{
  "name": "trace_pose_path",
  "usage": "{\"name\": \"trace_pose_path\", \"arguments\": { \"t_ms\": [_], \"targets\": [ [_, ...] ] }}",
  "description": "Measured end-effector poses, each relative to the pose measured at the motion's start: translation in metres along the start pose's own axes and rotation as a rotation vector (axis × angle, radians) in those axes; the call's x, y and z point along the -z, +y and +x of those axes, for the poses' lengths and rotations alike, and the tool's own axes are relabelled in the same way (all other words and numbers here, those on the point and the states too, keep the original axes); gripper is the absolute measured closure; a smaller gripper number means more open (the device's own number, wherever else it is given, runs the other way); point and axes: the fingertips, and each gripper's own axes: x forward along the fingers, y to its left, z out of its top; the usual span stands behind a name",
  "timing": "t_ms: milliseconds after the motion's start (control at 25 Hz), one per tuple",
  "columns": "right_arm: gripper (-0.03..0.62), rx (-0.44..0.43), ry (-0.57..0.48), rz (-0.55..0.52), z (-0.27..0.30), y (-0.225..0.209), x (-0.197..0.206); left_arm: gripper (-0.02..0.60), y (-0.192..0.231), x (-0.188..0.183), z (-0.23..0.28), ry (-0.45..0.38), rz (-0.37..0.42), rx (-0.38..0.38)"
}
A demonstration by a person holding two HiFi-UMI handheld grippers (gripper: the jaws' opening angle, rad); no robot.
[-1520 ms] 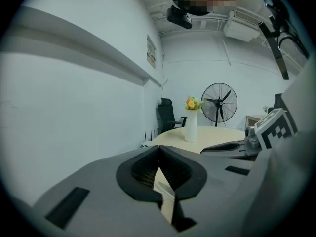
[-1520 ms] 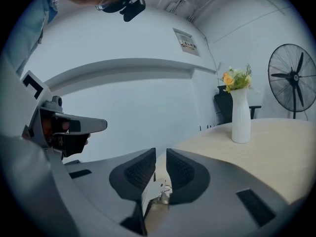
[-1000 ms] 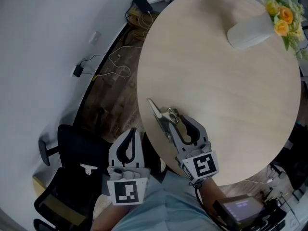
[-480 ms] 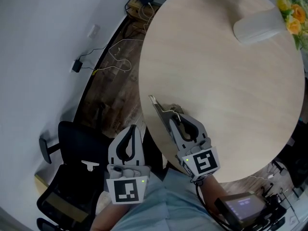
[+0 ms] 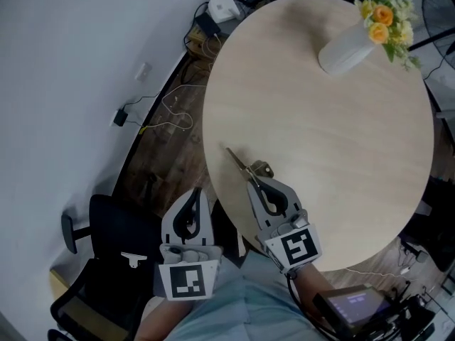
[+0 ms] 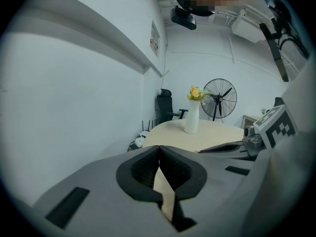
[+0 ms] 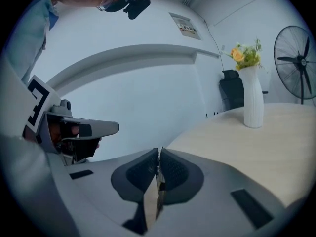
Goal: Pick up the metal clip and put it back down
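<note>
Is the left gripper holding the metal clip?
No, the left gripper has its fingers pressed together on nothing, while the right gripper pinches the metal clip.

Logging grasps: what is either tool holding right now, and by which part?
The right tool, jaws just closed, pinches the metal clip by its near end; the thin arm juts past the tips. The left tool holds nothing.

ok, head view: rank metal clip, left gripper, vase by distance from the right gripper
1. metal clip: in the right gripper, whose jaws have just closed on it.
2. left gripper: left of it, off the table.
3. vase: table's far side.
</note>
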Motion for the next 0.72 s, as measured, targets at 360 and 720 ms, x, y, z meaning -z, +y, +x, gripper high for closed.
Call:
{"name": "trace_pose_path", "arguments": {
  "t_ms": [360, 720],
  "targets": [
    [0.542, 0.093, -0.179, -0.106, -0.084, 0.006, -0.103, 0.561, -0.046, -0.075, -0.042, -0.154, 0.056, 0.068],
    [0.542, 0.214, -0.242, -0.182, -0.123, -0.005, -0.165, 0.561, -0.074, -0.132, -0.04, -0.259, 0.093, 0.151]
  ]
}}
